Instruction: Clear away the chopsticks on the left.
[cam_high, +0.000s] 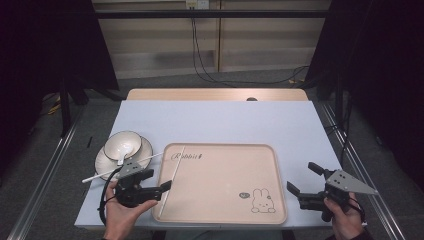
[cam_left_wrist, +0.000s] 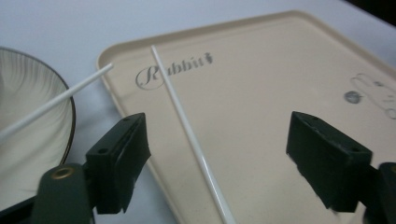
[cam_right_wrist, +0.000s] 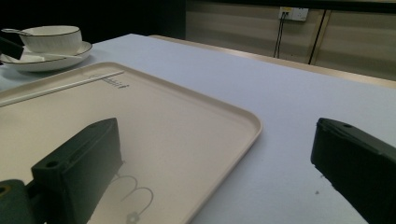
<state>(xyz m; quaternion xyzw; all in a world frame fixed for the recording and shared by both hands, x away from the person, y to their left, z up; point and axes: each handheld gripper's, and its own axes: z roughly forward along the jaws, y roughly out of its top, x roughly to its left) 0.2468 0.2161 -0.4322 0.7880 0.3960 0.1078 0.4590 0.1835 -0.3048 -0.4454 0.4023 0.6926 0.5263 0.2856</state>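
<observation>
A beige tray with a rabbit drawing lies on the table's near half. One white chopstick lies along the tray's left side. A second white chopstick rests across the plate, its tip reaching the tray's corner. My left gripper is open over the tray's left edge. In the left gripper view the tray chopstick runs between the jaws, untouched. My right gripper stands open just off the tray's right edge with nothing between its jaws.
A white bowl with a spoon in it sits on the plate, left of the tray. A pale cloth covers the table; its far half is bare. Dark curtains and metal rails flank the table.
</observation>
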